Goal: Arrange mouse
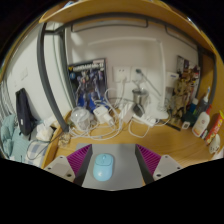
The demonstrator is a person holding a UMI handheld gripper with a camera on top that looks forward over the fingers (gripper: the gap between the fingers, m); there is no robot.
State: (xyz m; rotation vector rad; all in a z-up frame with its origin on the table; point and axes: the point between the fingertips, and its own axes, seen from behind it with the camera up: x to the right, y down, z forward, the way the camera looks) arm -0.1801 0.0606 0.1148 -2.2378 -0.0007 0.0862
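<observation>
A light blue mouse (104, 166) lies on a grey mat (126, 168) on the wooden desk (180, 142). It sits between my fingers, nearer the left one, with a gap showing on either side. My gripper (110, 160) is open, and its magenta pads (71, 160) flank the mat on both sides. The mouse rests on the mat by its own weight. Its near end is level with the finger bases.
Beyond the mat lie tangled white cables and adapters (100, 118). A printed box (86, 82) leans on the white wall behind them. Several bottles (200, 118) stand at the right and a black bag (24, 108) at the left.
</observation>
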